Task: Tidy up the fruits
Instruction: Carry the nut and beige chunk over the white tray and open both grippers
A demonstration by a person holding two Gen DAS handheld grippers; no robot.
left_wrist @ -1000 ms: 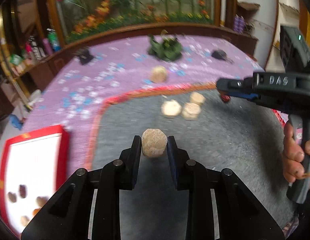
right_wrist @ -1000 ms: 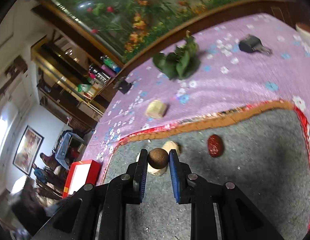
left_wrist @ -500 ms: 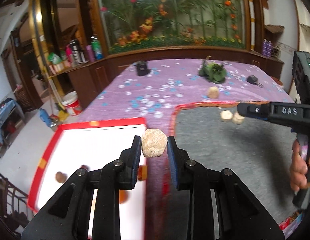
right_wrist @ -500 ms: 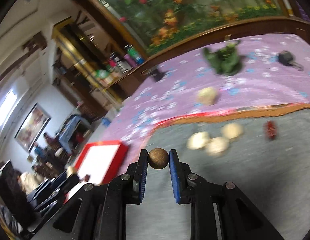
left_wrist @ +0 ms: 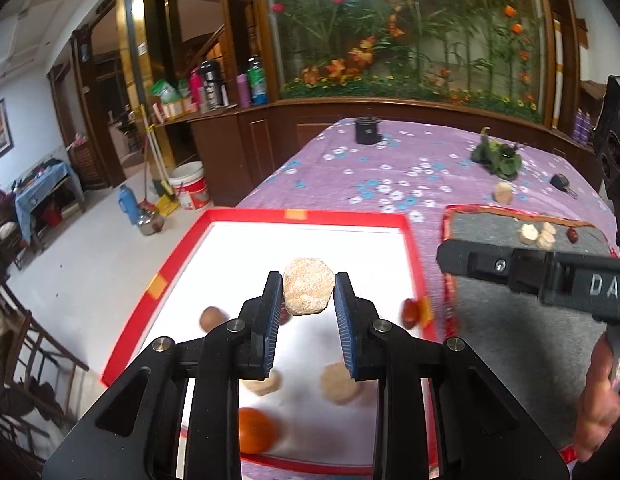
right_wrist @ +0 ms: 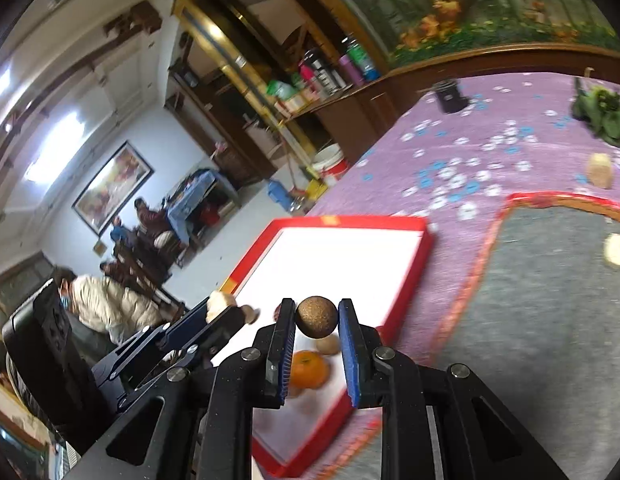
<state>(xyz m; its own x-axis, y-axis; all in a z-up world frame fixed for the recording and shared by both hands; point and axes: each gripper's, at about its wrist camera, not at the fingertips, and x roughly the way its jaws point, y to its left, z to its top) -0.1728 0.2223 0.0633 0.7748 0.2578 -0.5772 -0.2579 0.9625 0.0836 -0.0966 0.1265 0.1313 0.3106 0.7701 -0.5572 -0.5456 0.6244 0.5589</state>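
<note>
My left gripper (left_wrist: 307, 292) is shut on a pale tan fruit (left_wrist: 308, 286) and holds it above the white tray with a red rim (left_wrist: 310, 216). In the tray lie an orange (left_wrist: 255, 430), two pale fruits (left_wrist: 340, 388), a brown round fruit (left_wrist: 211, 317) and a red date (left_wrist: 409, 312). My right gripper (right_wrist: 316, 318) is shut on a small brown round fruit (right_wrist: 316, 317) above the tray's near right side (right_wrist: 414, 264). The right gripper also shows at the right of the left wrist view (left_wrist: 530, 272).
A grey mat with an orange-red border (left_wrist: 510, 344) lies right of the tray on the purple flowered tablecloth (left_wrist: 370, 168), with several pale fruits (left_wrist: 536, 234) and a red date (left_wrist: 572, 235) at its far edge. Beyond it lie another pale fruit (left_wrist: 503, 193), green leaves (left_wrist: 496, 156), a black cup (left_wrist: 366, 130) and keys (left_wrist: 562, 182).
Both grippers have swung left from over the grey mat to over the red-rimmed tray, each still holding its fruit. The tray now fills the view centre.
</note>
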